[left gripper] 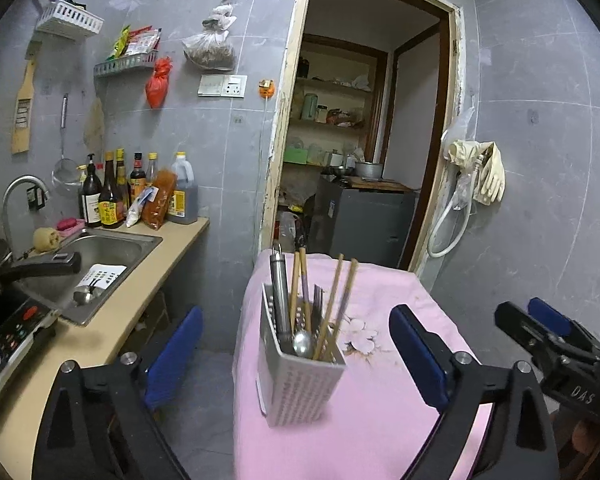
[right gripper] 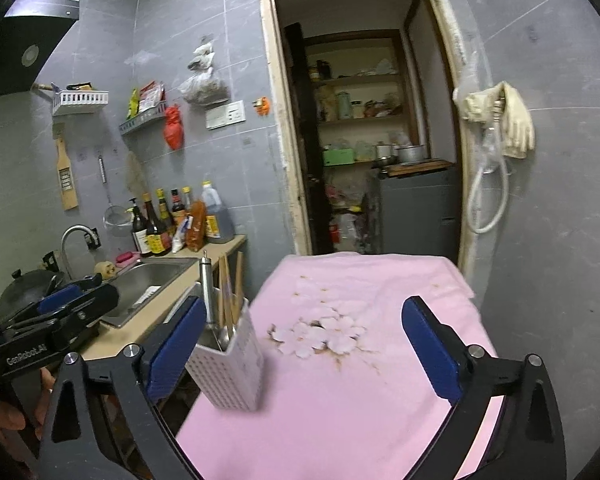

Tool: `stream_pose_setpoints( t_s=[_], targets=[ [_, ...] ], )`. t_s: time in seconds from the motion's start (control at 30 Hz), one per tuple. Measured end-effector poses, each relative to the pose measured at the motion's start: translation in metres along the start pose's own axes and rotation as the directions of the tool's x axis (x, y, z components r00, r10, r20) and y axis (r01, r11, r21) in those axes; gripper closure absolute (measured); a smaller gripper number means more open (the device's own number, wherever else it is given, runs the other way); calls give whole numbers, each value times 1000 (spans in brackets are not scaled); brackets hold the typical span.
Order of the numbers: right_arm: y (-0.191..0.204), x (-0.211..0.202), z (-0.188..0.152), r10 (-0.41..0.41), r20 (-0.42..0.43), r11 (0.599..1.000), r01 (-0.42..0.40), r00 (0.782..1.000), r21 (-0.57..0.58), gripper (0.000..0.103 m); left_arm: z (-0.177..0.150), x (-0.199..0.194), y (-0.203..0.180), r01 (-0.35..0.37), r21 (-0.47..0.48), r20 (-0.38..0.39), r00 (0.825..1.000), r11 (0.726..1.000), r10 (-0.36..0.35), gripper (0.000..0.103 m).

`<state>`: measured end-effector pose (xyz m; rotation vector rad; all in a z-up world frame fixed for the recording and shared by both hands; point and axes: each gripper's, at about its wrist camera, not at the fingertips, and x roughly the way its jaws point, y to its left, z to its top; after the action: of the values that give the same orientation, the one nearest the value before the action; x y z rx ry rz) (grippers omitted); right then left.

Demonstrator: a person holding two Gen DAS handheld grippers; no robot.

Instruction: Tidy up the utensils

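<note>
On the pink cloth point(left gripper: 380, 420) stands my utensil holder point(left gripper: 300, 384), a pale grey perforated box, upright near the cloth's left edge. I see wooden chopsticks point(left gripper: 332, 304), a steel handle point(left gripper: 280, 292) and a spoon point(left gripper: 303, 343) standing in it. My left gripper point(left gripper: 296, 356) and right gripper point(right gripper: 304, 344) both gape wide, holding nothing

utensils point(left gripper: 308, 312) in holder point(left gripper: 300, 388), holder on table point(left gripper: 380, 420)

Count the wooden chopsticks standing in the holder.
4 visible in the holder: two at the back beside the metal handle, two leaning right. More may be hidden.
</note>
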<state>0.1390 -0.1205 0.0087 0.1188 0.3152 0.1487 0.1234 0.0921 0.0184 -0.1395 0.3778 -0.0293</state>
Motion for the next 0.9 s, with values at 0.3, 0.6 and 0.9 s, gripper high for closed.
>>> stream_pose_setpoints(
  t_s=[0.3, 0.6, 0.9],
  targets=[
    [-24, -58, -20, -70, -10, 998, 70, 997, -5, 1, -32, -38, -13, -10, 8, -7, 1000, 1000, 10, 1],
    [-41, -107, -41, -104, -15, 994, 104, 994, 12, 1, -62, -76, -29, -14, 48, -22, 1000, 999, 15, 1],
    [-48, -128, -61, -110, -45, 994, 111, 993, 20, 1, -78, -98, -39, 1, 79, -20, 1000, 997, 1, 1]
  ],
)
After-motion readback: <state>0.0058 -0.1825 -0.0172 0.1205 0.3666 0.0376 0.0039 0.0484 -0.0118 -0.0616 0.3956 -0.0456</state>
